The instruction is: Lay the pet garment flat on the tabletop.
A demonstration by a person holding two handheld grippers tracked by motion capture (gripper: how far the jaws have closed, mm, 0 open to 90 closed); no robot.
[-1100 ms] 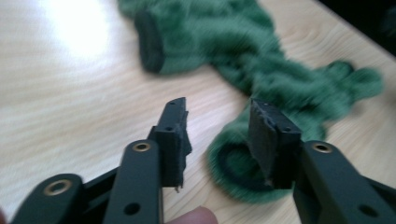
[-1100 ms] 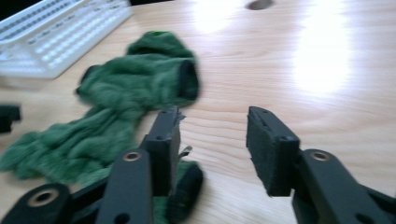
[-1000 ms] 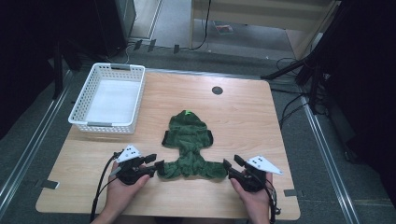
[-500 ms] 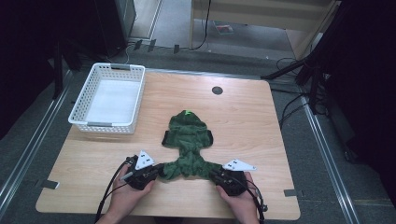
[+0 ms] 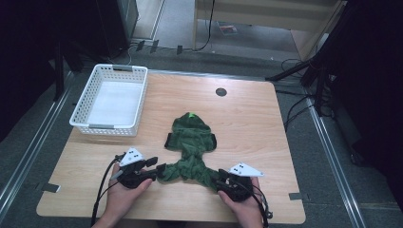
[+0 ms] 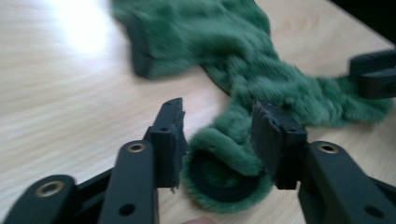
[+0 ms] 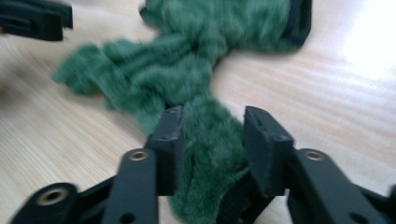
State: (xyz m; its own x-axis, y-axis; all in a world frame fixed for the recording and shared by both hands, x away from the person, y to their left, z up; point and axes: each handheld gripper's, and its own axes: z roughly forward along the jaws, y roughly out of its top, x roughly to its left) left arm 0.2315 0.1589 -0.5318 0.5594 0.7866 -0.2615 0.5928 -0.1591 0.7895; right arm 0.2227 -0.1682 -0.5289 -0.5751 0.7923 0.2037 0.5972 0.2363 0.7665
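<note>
A green fuzzy hooded garment [image 5: 190, 142] lies flat on the wooden table [image 5: 266, 128], hood away from me and its two leg ends toward me. My left gripper [image 5: 159, 170] is at the left leg end. In the left gripper view it [image 6: 217, 126] stands open with the black-lined cuff [image 6: 224, 177] between its jaws. My right gripper [image 5: 215, 183] is at the right leg end. In the right gripper view it [image 7: 212, 133] is open too, straddling the green leg [image 7: 210, 154]. A hand holds each gripper from the table's near edge.
A white plastic basket [image 5: 108, 127] stands at the table's far left, holding nothing I can see. A black round grommet [image 5: 220, 91] sits near the far edge. Dark floor, cables and stands surround the table.
Both grippers have moved inward and forward, from beside the garment to over its two leg ends. The garment has kept its place.
</note>
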